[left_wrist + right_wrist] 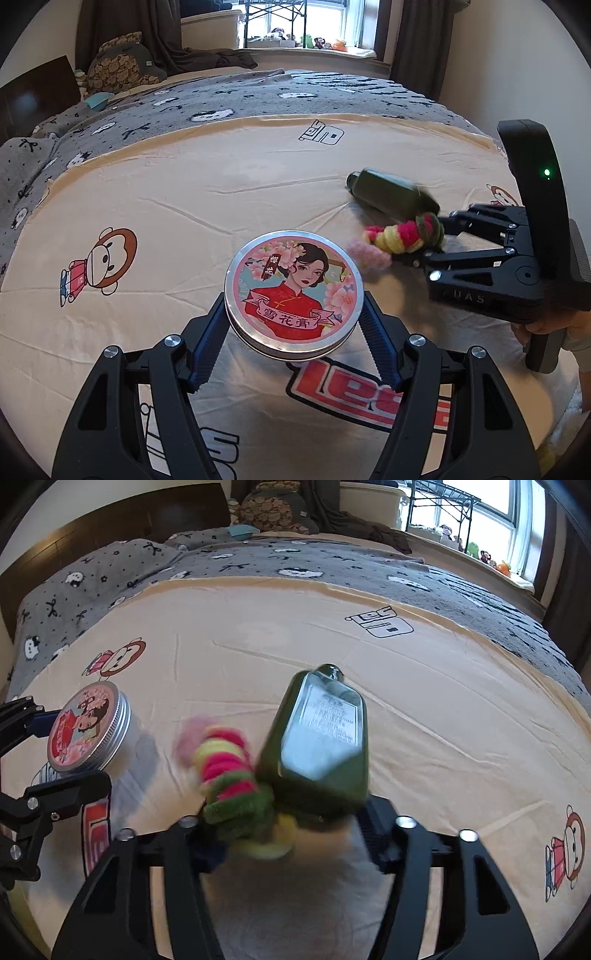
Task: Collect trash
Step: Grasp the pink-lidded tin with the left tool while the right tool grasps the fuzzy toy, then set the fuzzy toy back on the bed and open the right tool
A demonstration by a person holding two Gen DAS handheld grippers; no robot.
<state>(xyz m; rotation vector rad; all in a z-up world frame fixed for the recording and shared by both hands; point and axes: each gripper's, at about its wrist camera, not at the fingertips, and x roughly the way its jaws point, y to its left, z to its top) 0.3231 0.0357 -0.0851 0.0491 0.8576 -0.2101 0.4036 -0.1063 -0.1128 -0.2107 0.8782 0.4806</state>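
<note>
My left gripper [293,321] is shut on a round metal tin [293,291] with a pink lid picturing a woman in red, held just above the cream sheet. The tin also shows in the right wrist view [86,731] at the left. My right gripper [291,834] stands wide, with a dark green glass bottle [317,738] and a fuzzy pink, yellow and green yarn toy [229,775] between its fingers; both are blurred. In the left wrist view the right gripper [436,240] is at the right, beside the bottle [391,195] and the toy [399,236].
A cream printed sheet [184,192] covers the near part of the bed, over a grey patterned blanket [258,96]. Pillows [122,66] and a dark headboard [110,528] are at the far side. A window sill with small toys [317,42] lies beyond.
</note>
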